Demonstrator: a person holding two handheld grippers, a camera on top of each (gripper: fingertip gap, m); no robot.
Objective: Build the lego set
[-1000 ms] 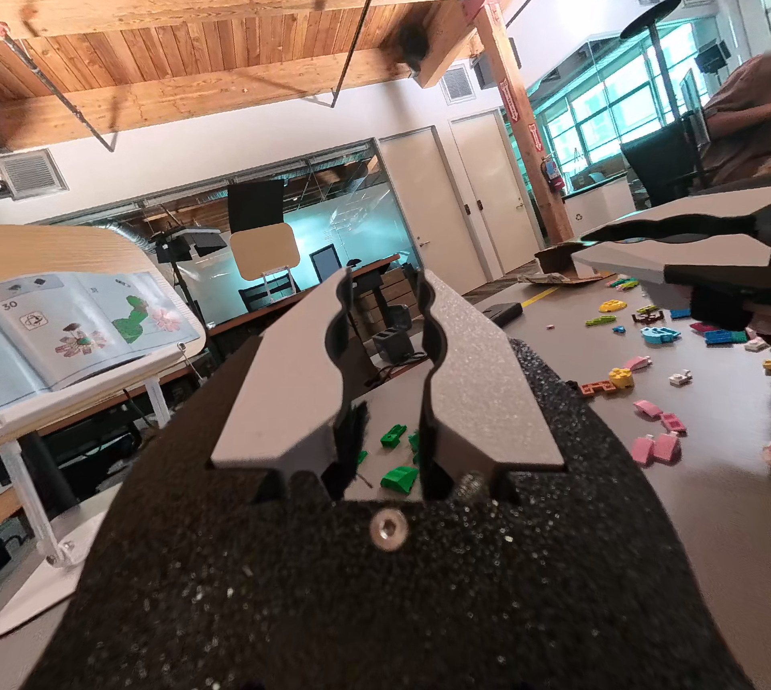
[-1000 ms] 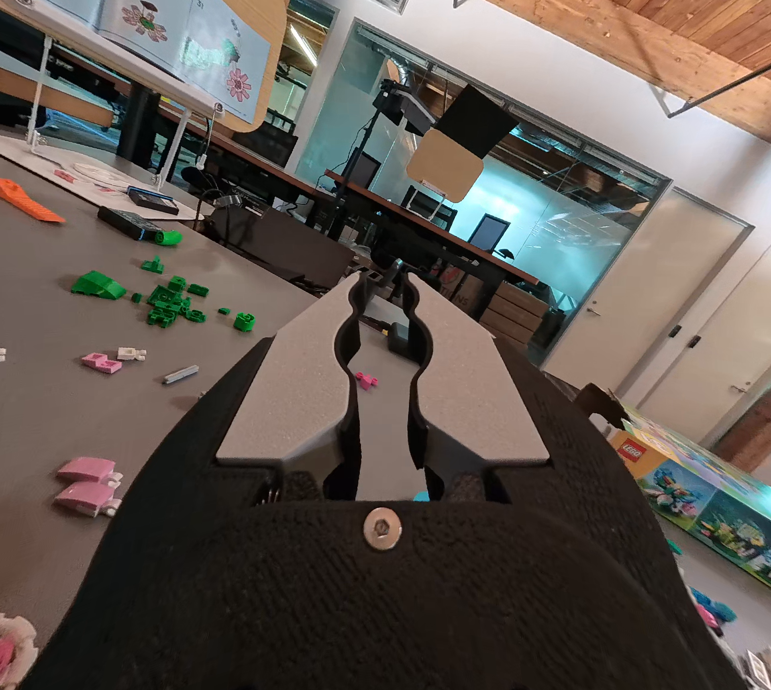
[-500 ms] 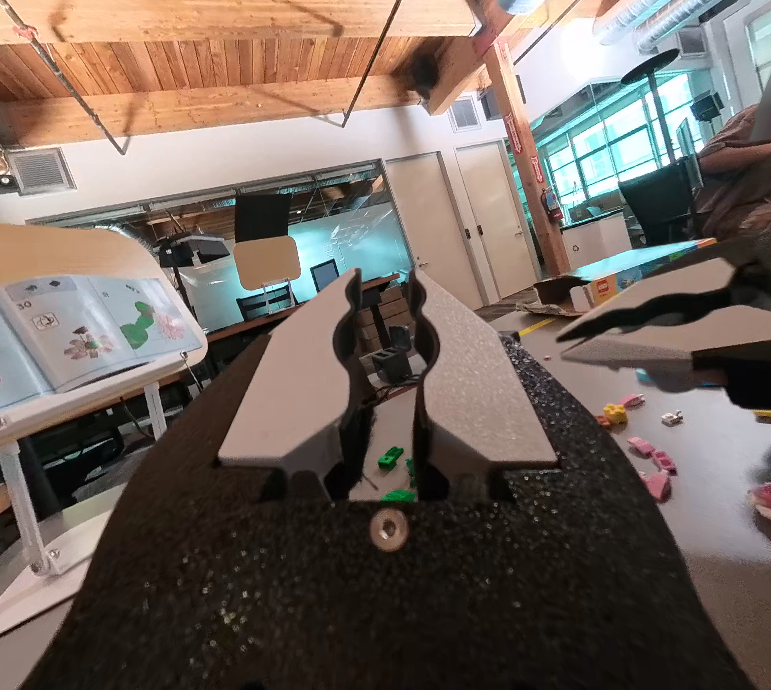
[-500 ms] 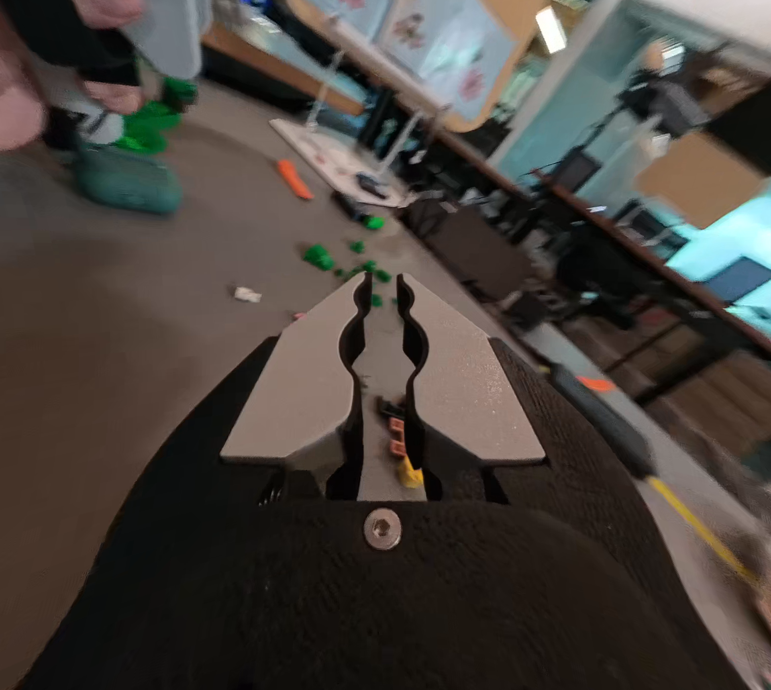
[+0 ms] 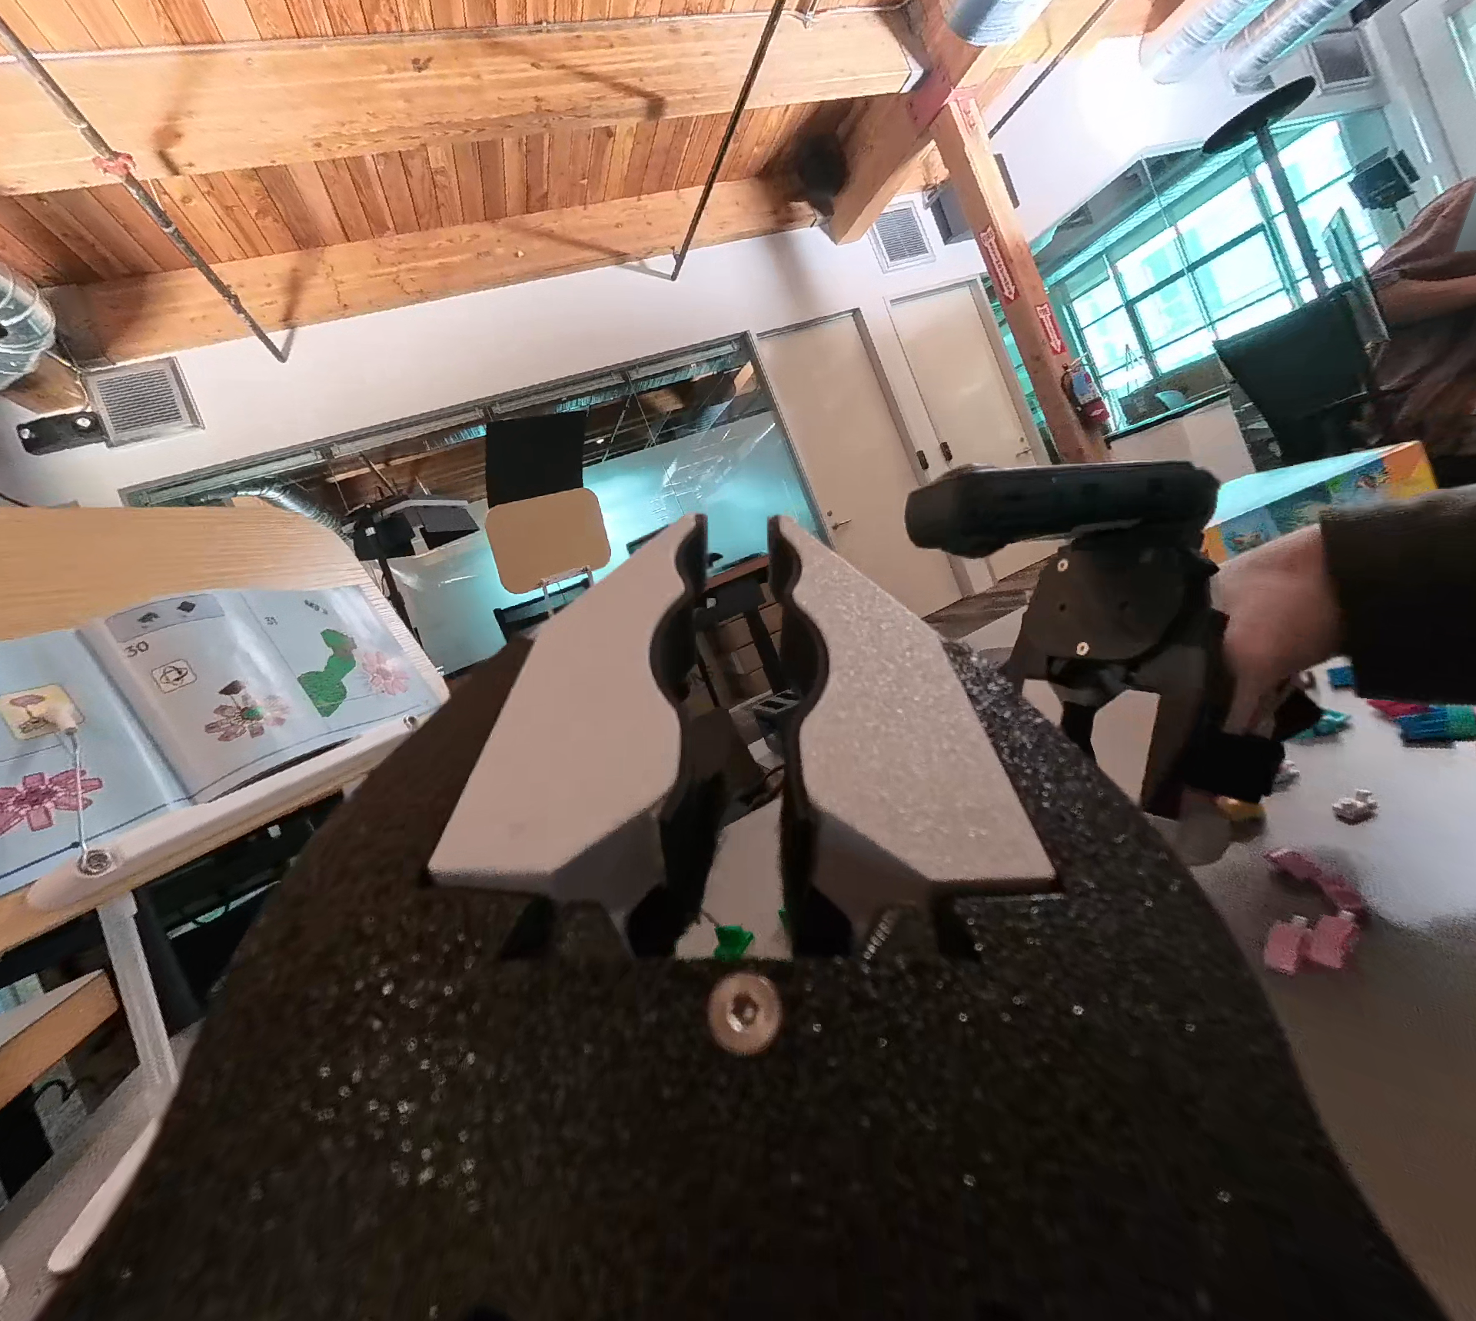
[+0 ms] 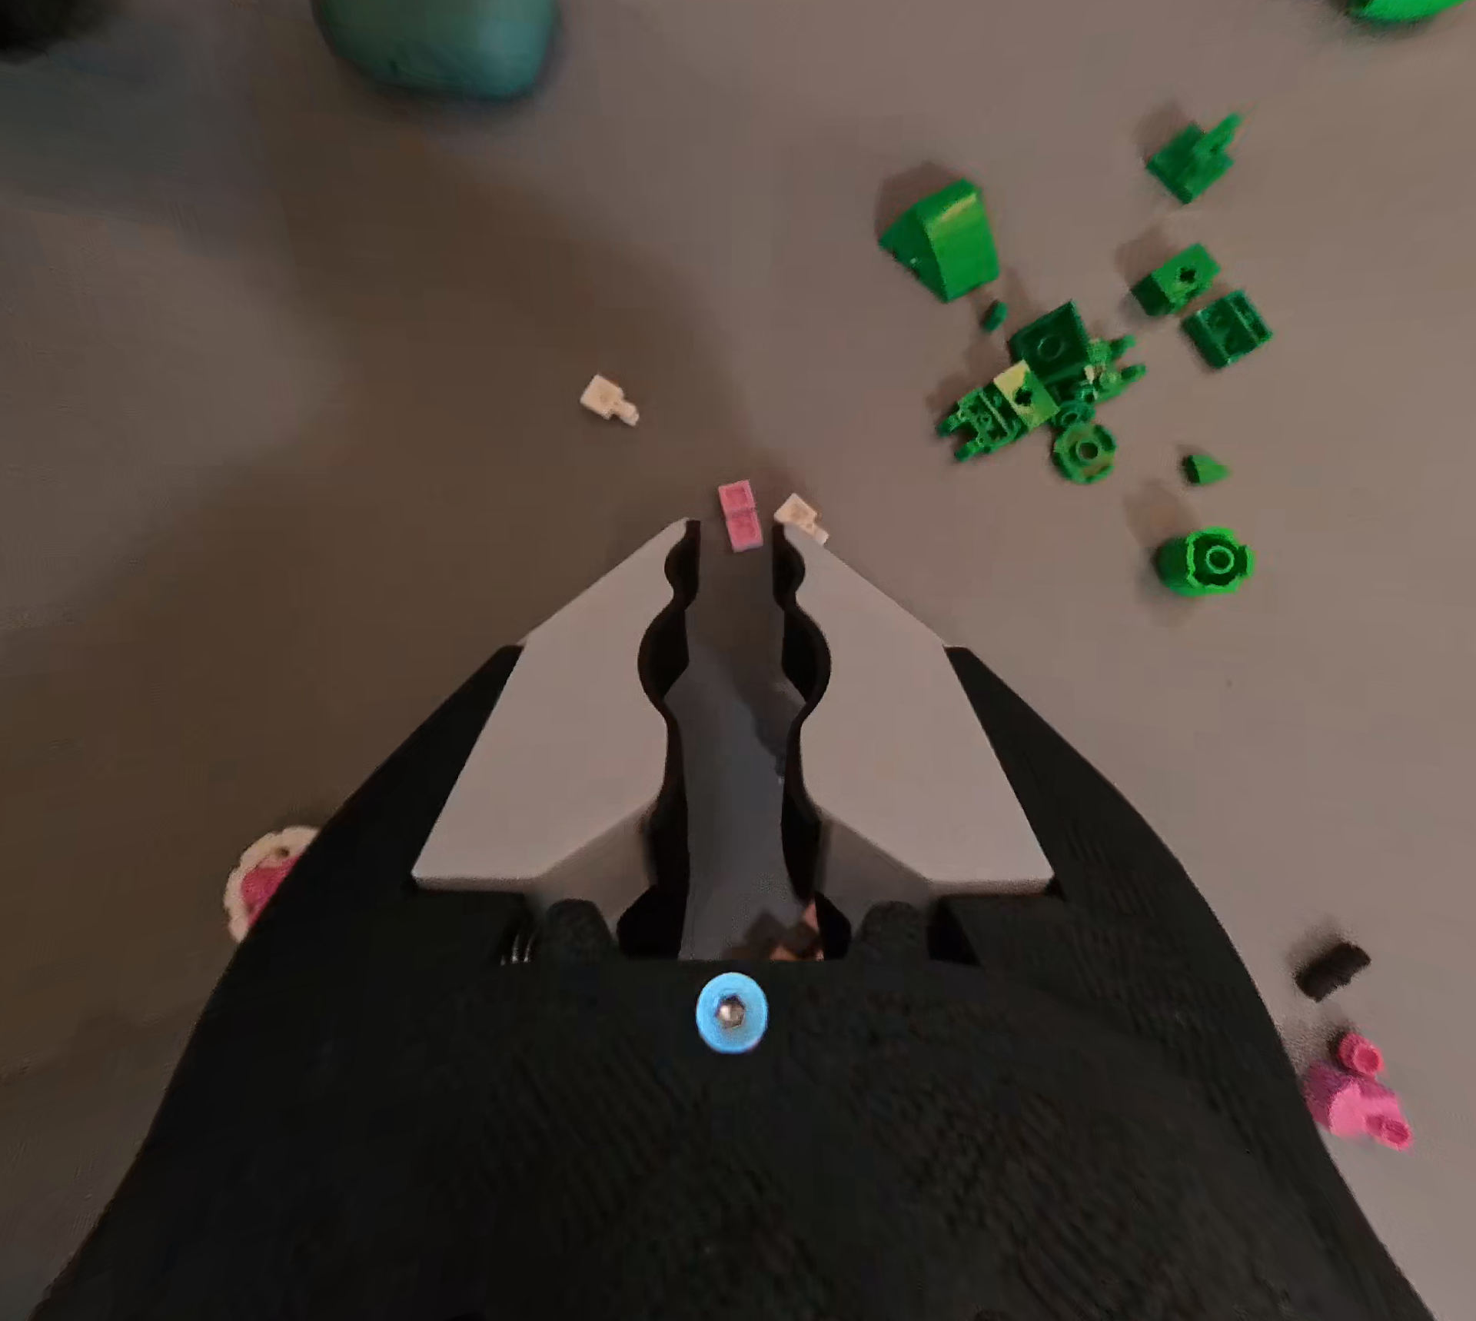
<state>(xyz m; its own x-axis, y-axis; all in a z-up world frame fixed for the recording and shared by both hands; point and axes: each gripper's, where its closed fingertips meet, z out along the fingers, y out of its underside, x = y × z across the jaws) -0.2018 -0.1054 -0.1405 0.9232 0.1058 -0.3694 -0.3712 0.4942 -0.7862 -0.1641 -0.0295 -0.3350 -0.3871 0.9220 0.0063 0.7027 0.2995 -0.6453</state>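
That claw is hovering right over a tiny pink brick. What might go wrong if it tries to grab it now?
Two things, I think. A small white piece lies right beside the pink brick, almost under one finger of the right gripper, so closing might catch or knock it. The fingers are only narrowly apart and the brick sits just past their tips, so they might push it across the grey table instead of gripping it.
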